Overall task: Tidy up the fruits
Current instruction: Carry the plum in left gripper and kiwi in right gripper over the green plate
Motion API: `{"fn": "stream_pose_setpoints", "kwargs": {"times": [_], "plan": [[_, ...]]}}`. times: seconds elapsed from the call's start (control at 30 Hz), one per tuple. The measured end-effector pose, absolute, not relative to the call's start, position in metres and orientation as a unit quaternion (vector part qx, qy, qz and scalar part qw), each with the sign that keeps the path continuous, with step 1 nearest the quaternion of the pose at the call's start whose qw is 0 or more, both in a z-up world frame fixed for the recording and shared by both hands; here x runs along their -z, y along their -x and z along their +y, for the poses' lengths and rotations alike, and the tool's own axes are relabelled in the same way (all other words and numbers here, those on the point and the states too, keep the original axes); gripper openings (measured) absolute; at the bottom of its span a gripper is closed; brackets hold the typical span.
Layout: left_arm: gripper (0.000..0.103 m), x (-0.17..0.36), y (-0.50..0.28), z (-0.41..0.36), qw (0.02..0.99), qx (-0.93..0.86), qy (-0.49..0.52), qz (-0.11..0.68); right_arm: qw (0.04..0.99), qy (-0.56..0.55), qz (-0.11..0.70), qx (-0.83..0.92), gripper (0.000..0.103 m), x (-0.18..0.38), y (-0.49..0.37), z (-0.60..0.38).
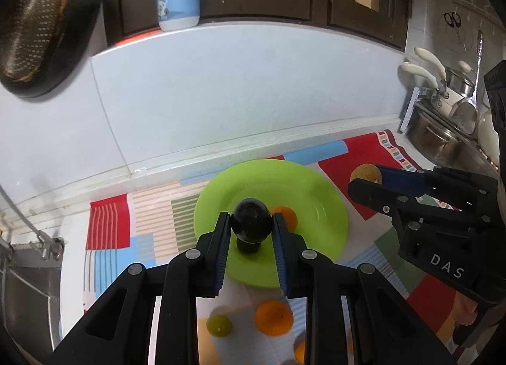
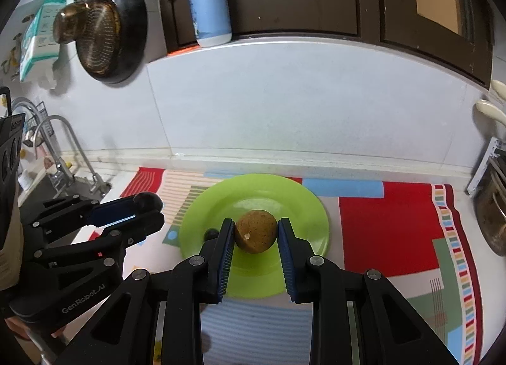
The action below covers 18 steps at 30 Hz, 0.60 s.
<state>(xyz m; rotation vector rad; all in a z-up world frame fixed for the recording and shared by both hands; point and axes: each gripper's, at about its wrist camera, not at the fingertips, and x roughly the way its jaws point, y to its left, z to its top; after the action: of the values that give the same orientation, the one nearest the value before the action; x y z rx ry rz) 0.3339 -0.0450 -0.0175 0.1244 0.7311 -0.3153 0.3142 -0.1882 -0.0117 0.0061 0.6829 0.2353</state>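
Observation:
My left gripper (image 1: 251,224) is shut on a dark, glossy round fruit (image 1: 251,219) and holds it above the green plate (image 1: 316,194). An orange fruit (image 1: 286,215) lies on the plate behind it. My right gripper (image 2: 256,232) is shut on a brown round fruit (image 2: 256,230) over the same green plate (image 2: 300,207). The right gripper also shows in the left wrist view (image 1: 367,181), and the left gripper in the right wrist view (image 2: 148,207). An orange (image 1: 273,317) and a small green fruit (image 1: 219,325) lie on the mat near me.
A patterned mat (image 2: 389,222) covers the counter. A sink with a tap (image 2: 63,156) is at the left. Steel pots (image 1: 442,137) stand at the right. A white-blue bottle (image 2: 210,8) stands on the ledge and a dark pan (image 2: 107,33) hangs on the wall.

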Motion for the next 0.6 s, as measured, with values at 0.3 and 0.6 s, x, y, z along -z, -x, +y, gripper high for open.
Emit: {"fn": "stream_pose_setpoints", "kwargs": {"times": [0.3,0.6], "plan": [[0.027,0.035,-0.372,-0.051,0.909,0.161,-0.067,0.378,0.929,0.005,0.353,-0.113,0.029,0.028,-0.35,-0.189],[0.027,0.056,-0.412,-0.061,0.893,0.189,-0.076,0.402,0.915,-0.001,0.387,-0.111,0.029,0.055,-0.39,-0.193]]}}
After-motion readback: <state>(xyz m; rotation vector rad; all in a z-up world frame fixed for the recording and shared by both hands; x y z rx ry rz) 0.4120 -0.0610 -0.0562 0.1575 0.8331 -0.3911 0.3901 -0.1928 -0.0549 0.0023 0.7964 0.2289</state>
